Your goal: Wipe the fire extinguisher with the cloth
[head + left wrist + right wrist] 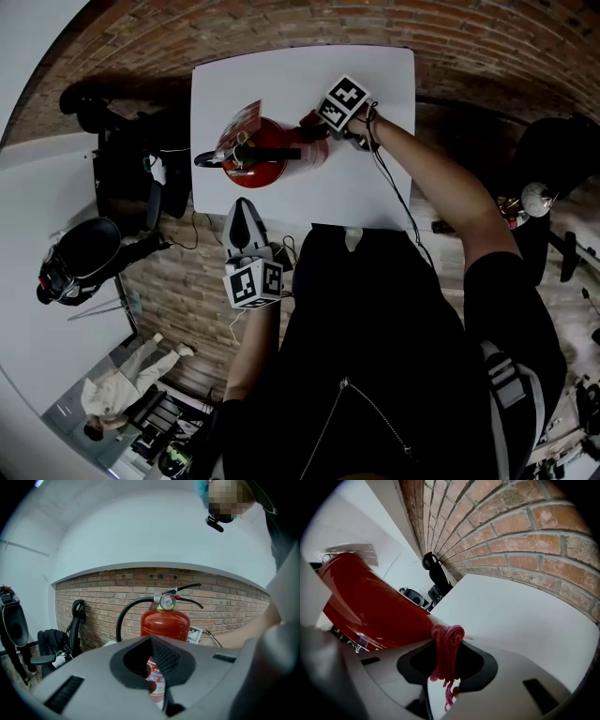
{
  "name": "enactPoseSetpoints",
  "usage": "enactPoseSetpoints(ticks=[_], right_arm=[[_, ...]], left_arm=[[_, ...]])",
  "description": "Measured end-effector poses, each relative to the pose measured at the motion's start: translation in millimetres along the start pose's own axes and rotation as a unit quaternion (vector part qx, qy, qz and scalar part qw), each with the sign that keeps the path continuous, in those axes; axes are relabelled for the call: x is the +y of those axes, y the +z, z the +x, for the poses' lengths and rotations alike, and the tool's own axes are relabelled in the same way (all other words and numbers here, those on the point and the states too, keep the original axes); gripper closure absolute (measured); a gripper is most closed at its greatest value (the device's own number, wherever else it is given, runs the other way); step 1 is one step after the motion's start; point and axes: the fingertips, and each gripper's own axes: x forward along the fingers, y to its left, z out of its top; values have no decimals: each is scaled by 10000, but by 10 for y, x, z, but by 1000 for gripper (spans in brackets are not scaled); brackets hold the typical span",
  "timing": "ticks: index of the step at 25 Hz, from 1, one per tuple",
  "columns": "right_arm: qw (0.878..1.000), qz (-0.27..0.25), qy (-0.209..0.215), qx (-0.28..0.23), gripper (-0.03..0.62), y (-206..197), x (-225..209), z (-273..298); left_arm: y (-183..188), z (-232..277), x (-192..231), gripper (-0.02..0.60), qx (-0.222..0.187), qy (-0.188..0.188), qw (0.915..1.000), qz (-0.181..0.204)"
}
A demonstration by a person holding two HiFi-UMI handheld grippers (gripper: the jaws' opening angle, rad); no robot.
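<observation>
The left claw [243, 208] sits closed and empty at the counter's [375, 183] near edge (free to steady the cylinder). Beyond it, the fire extinguisher [274, 155] stands mid-counter. The right claw [310, 121], clamped on the red cloth [446, 651] against the cylinder's side, should press firmly, stroking downward.

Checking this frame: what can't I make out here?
Cloth: right gripper view shows only a bunched fold; the right gripper hides the rest.
Extinguisher label: left gripper view, the left gripper blocks most.
Gauge reading: too small, left gripper view.
</observation>
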Motion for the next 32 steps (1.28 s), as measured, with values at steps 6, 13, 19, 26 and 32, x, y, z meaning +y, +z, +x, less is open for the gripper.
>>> enactPoseSetpoints(ticks=[6,13,19,26,32], right_arm=[[9998,-63,115,-136,474,106,157,-146],[9993,-93,203,-306,474,220,335,-322],[9985,-117,229,-491,474,315,524,-531],[9970,-224,269,-690,474,439,751,-764],[9950,-377,331,-867,474,551,921,-958]], left_arm=[[22,1,-25,574,-19,-54,10000,1],[52,18,-39,574,-74,-120,9999,17],[63,4,-35,574,-91,-127,9999,23],[62,-24,-39,574,-105,-111,9999,8],[63,-23,-52,574,-122,-95,9999,11]])
